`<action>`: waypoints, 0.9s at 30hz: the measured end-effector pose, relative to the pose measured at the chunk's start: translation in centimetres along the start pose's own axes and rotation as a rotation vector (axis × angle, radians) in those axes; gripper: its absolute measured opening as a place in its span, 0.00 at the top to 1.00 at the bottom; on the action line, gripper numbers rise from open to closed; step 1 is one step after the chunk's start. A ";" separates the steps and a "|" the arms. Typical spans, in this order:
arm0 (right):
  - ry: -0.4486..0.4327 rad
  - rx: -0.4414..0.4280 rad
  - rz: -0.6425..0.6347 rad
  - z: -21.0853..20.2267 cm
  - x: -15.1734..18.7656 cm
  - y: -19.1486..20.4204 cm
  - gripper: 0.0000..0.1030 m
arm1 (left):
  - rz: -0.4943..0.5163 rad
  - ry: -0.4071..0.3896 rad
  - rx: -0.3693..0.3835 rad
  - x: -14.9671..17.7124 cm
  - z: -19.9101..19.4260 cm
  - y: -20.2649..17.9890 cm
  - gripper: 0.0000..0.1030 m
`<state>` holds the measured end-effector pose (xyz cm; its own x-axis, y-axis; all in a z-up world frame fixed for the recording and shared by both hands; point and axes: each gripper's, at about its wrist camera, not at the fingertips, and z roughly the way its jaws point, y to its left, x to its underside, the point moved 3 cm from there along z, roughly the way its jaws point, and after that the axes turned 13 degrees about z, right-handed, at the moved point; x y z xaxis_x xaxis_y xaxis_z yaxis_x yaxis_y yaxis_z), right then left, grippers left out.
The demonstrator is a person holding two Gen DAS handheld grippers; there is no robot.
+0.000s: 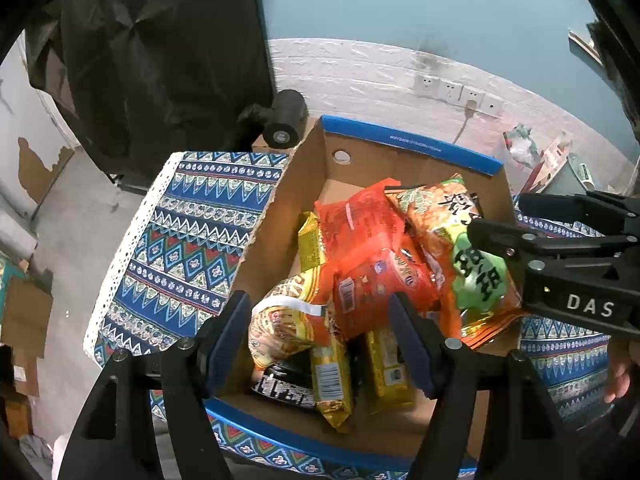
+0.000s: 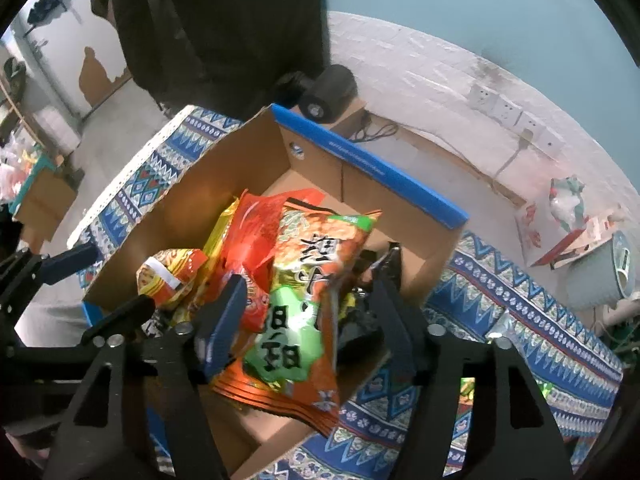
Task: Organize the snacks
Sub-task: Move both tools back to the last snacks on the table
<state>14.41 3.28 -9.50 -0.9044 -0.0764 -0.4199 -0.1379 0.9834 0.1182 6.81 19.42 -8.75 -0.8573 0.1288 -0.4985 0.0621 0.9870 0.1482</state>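
A cardboard box (image 1: pixel 280 216) with blue-trimmed rims sits on the patterned cloth of the desk (image 1: pixel 188 232), close to the desk's far edge by the white brick wall. Bare cardboard floor shows along the box's left wall and at its far-left corner; bare cloth lies left of the box out to the desk's lace-edged left side.

Four wall sockets in a row, one with a plug in it. Inside the box the packets overlap too much for a sure count: several orange, gold and dark ones.

The left hand-held gripper (image 1: pixel 320 344) hovers over the near rim with its fingers apart and nothing between them; a yellow-and-orange packet (image 1: pixel 280 328) lies just below the gap.

The right hand-held gripper (image 2: pixel 304 320) is over the box's right side, fingers spread wide. The big orange snack bag (image 2: pixel 304 292) with the green patch lies between them, tilted, its lower end over the near-right rim; the left pad (image 2: pixel 220 328) looks to touch it, the right finger stands apart.
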 end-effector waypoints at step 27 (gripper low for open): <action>-0.033 0.159 0.122 -4.7 4.4 -13.9 0.30 | 0.143 -0.046 0.089 -2.9 -2.1 -9.9 0.30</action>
<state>10.43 -11.47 -8.74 -0.8964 0.0481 -0.4407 0.0401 0.9988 0.0275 7.63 9.10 -6.93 -0.8123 0.2708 -0.5165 0.2287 0.9626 0.1452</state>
